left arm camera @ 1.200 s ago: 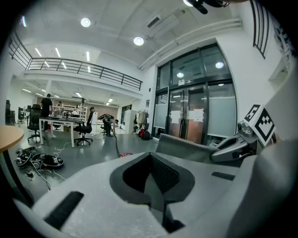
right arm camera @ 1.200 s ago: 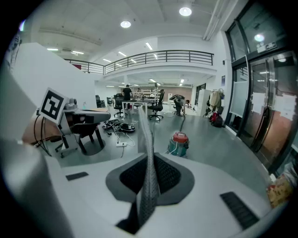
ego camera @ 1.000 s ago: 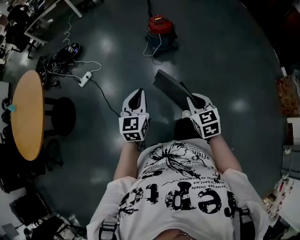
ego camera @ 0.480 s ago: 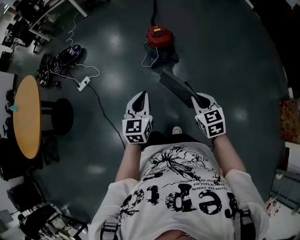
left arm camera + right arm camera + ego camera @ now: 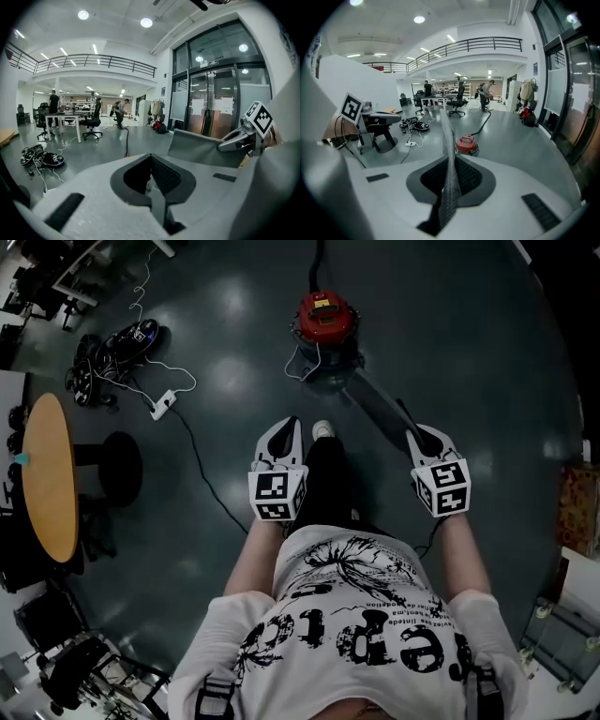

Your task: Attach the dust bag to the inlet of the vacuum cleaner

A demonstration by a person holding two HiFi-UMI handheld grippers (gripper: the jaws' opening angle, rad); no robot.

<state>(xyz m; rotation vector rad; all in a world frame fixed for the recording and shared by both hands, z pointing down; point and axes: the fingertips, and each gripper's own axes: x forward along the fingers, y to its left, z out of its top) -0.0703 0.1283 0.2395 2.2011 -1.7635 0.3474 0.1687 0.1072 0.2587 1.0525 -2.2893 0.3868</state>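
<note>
A red vacuum cleaner [image 5: 323, 322] stands on the dark floor ahead of me; the right gripper view shows the same vacuum cleaner [image 5: 466, 143] some way off. My right gripper [image 5: 420, 438] is shut on a flat grey dust bag [image 5: 375, 406] that sticks out toward the vacuum. In the right gripper view the dust bag [image 5: 449, 159] stands edge-on between the jaws. My left gripper [image 5: 284, 430] is shut with nothing in it, held level with the right one. In the left gripper view the dust bag [image 5: 201, 147] hangs off to the right.
A round wooden table [image 5: 47, 474] and a black stool [image 5: 117, 465] stand at the left. A white power strip [image 5: 161, 404] with cables lies on the floor near a dark device [image 5: 127, 338]. A hose [image 5: 485, 121] runs from the vacuum. Desks, chairs and people are far back.
I have walked closer to the vacuum cleaner, which sits nearer and more central now. Both grippers keep their hold and spacing; the dust bag's tip now reaches close to the vacuum.
</note>
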